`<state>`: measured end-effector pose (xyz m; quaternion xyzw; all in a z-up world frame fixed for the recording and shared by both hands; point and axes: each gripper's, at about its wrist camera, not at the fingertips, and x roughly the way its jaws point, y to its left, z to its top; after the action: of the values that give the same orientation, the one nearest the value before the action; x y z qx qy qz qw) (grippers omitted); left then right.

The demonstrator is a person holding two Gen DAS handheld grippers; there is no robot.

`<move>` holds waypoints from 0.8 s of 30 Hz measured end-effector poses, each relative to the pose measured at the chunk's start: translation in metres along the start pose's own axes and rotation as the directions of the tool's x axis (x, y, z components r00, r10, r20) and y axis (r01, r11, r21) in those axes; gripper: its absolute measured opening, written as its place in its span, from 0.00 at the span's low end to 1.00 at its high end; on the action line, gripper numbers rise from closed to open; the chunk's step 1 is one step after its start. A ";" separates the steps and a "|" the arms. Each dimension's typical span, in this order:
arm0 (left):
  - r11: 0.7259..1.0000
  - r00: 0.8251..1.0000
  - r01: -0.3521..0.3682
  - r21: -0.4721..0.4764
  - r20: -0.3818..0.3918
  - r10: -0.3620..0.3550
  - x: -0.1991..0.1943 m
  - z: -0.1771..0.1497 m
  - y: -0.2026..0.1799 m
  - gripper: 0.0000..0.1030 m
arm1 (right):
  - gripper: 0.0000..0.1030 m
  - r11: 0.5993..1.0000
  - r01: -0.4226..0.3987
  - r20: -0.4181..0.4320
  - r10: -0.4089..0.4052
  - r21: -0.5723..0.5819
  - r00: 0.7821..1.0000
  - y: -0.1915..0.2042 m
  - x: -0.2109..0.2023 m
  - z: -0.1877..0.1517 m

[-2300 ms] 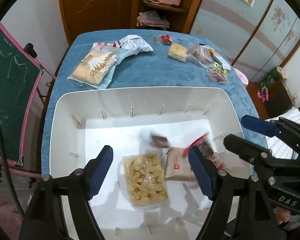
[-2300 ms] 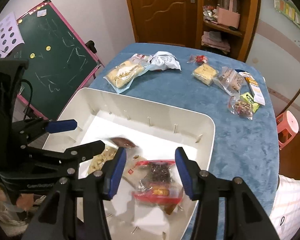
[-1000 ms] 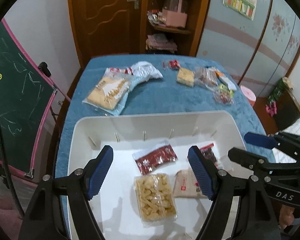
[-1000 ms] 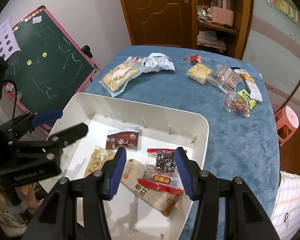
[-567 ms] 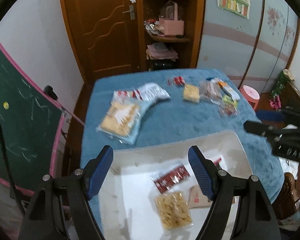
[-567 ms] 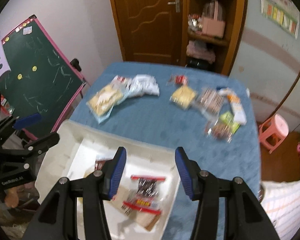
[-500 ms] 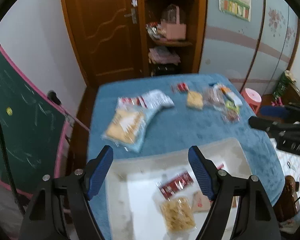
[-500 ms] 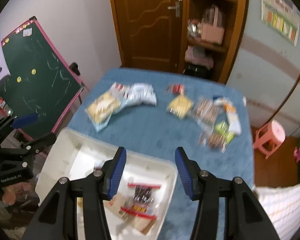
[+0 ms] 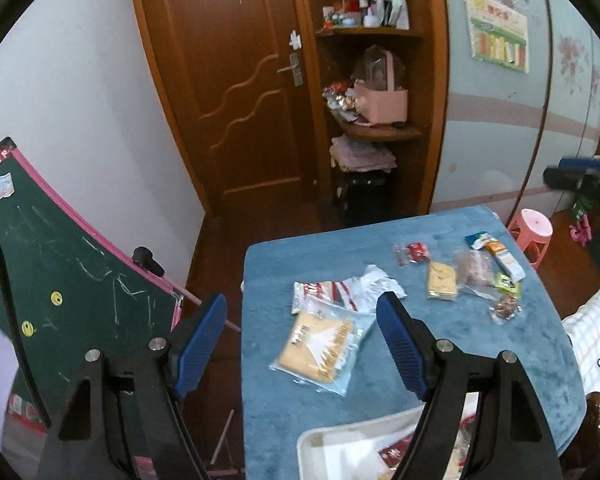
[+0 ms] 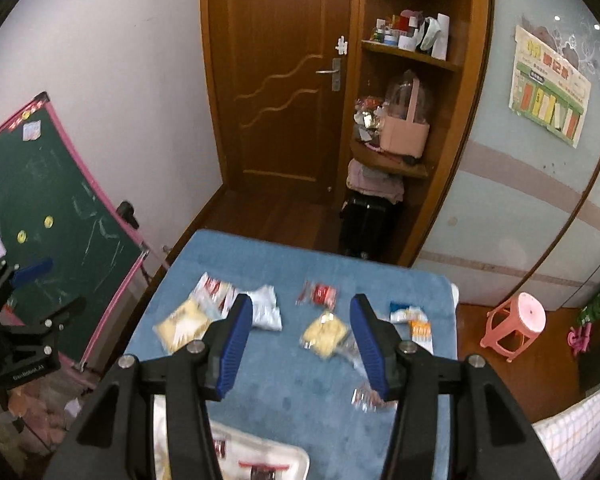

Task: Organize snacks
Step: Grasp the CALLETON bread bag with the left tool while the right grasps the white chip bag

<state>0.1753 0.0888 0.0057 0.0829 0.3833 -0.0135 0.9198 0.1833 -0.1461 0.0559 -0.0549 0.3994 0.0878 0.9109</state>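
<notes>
Left wrist view: you are looking down at a bench [image 9: 380, 380] covered in blue cloth, and the sorting is only partly done. At the bottom edge a white bin [image 9: 332, 440] is already holding a few packets, though your claw is hiding most of them. Going left to right across the cloth, these are waiting: a large cracker bag [image 9: 320, 346], a crumpled white packet [image 9: 364, 290] touching its far end, a small red candy [image 9: 414, 252], a square yellow cake [image 9: 442, 284], a clear pouch [image 9: 476, 268] just beside it, a long orange stick pack [image 9: 500, 258], a green sachet [image 9: 508, 283] and a small bag of nuts [image 9: 506, 308]. By my judgement more is lying loose than is packed.

Your left claw [image 9: 302, 346] is standing wide open, gripping nothing and touching nothing; it is hovering above the cracker bag.

In the right wrist view the same spread is showing, somewhat blurred: cracker bag [image 10: 184, 326], white packet [image 10: 266, 312], red candy [image 10: 320, 293], yellow cake [image 10: 325, 334]. Your right claw [image 10: 302, 346] is also gaping wide and empty, with the yellow cake framed between its fingers but well below them. A corner of the bin [image 10: 260, 456] is peeking in at the bottom.
</notes>
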 end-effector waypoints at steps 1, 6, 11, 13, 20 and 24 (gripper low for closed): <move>1.000 1.000 0.000 0.008 -0.008 0.000 0.010 0.006 0.003 0.74 | 0.50 1.000 0.002 0.000 -0.002 0.003 1.000 -0.001 0.007 0.009; 1.000 0.995 0.027 0.001 -0.096 -0.027 0.065 0.011 0.009 0.74 | 0.58 0.999 -0.029 -0.039 0.030 0.026 0.999 -0.001 0.058 0.034; 0.998 0.974 0.065 -0.010 -0.216 -0.066 0.134 -0.004 0.006 0.74 | 0.59 0.996 -0.085 -0.184 0.087 0.015 0.979 0.012 0.145 0.031; 0.995 0.953 0.101 -0.020 -0.284 -0.102 0.165 -0.017 0.001 0.74 | 0.59 0.996 -0.093 -0.239 0.094 0.014 0.966 0.019 0.180 0.021; 0.990 0.884 0.143 -0.009 -0.449 -0.132 0.241 -0.070 -0.024 0.74 | 0.59 0.988 -0.154 -0.396 0.149 0.021 0.906 0.042 0.272 -0.025; 0.990 0.856 0.135 -0.033 -0.499 -0.133 0.269 -0.086 -0.023 0.74 | 0.59 0.976 -0.207 -0.429 0.213 0.061 0.878 0.047 0.300 -0.044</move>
<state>0.3021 0.0906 -0.2472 0.0583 0.6133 -0.0563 0.7857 0.3417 -0.0726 -0.1969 -0.0231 0.5959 0.1691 0.7847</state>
